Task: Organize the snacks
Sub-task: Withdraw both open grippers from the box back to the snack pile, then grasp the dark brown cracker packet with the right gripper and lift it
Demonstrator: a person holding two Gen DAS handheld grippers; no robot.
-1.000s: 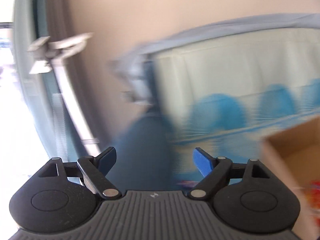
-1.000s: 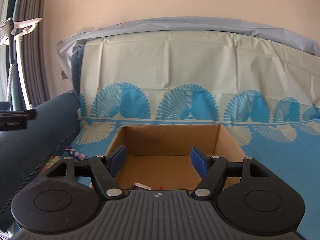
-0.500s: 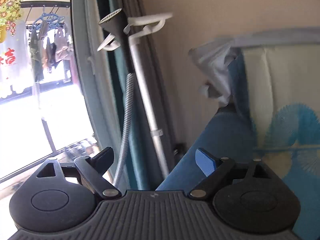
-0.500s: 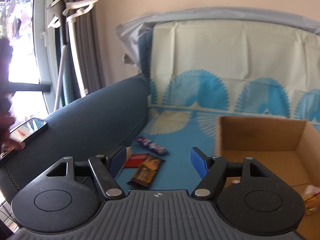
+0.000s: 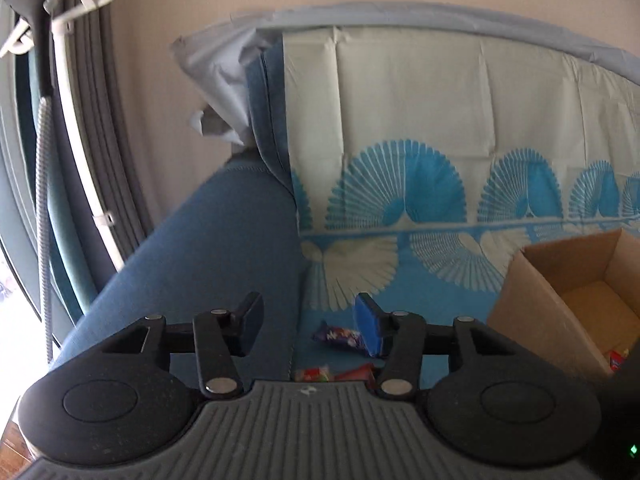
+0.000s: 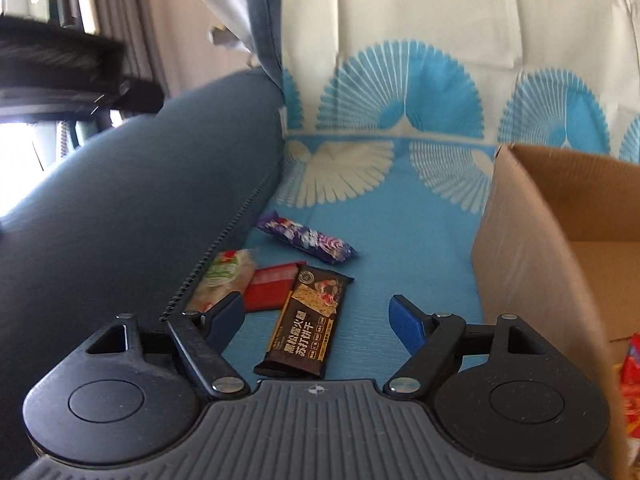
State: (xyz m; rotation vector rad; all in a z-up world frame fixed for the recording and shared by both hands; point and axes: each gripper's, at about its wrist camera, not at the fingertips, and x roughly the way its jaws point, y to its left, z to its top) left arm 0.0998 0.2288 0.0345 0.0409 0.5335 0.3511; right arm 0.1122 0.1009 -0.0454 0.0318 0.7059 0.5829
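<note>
Item: loose snack packets, four in view, lying on the blue-patterned sofa cover (image 6: 380,232) at the near left, close against the sofa arm (image 6: 132,208).

- Dark cracker packet (image 6: 306,320): flat, long foil wrapper, nearest the right tongs (image 6: 316,316). Judged light, thin and slick; contents probably brittle, so a gentle pinch across the short width near the middle suits it. Its far left edge overlaps the red packet.
- Red packet (image 6: 272,286): flat, partly under the dark one. Best left until the dark packet is lifted.
- Pale green-and-white packet (image 6: 224,276): soft, crinkly, touching the sofa arm seam; probably yields under pressure.
- Purple bar (image 6: 306,238): farther off, lying apart and slantwise; narrow, likely firmer, easily taken across its middle.

Destination: cardboard box (image 6: 532,240), open-topped, standing to the right; some red wrappers already lie inside.

Right tongs: spread wide, empty, straddling the dark packet from above.
Left tongs (image 5: 308,324): also wide and empty, held higher and farther back, aimed over the same packets.

Judgement: task partly done; four packets remain outside the box.
</note>
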